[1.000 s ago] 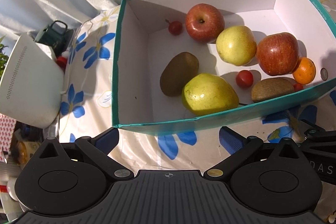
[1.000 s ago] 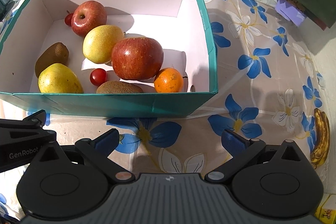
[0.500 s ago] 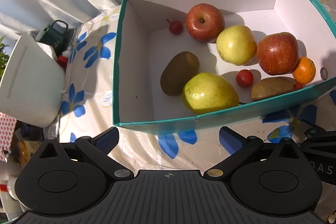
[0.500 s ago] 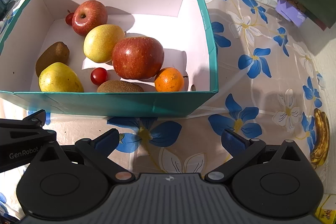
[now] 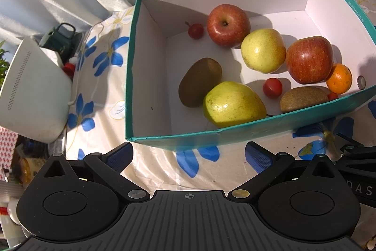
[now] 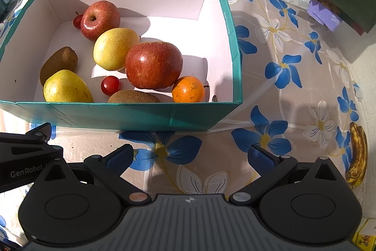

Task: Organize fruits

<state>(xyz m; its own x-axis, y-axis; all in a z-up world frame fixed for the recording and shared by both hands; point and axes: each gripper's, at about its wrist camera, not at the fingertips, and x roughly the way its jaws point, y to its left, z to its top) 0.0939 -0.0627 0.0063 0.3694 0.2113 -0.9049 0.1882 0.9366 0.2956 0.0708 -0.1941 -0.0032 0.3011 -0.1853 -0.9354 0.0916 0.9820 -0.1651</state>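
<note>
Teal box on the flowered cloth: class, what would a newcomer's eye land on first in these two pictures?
First, the teal box with its white inside, lit by sun and holding the fruit. Inside it, the big red apple near the middle stands out, with a small orange touching it near the front wall and a yellow pear toward the other end. Outside, a browned banana lies alone on the flowered tablecloth.

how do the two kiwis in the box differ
The far kiwi lies clear of the walls, leaning on the near pear; the near kiwi lies by the front wall of the box, partly hidden by it. The far kiwi is in shade and reads olive-brown; the near kiwi catches sun and reads lighter. The far one angles away, the near one lies along the wall. Both are fuzzy, brown and whole.
</note>
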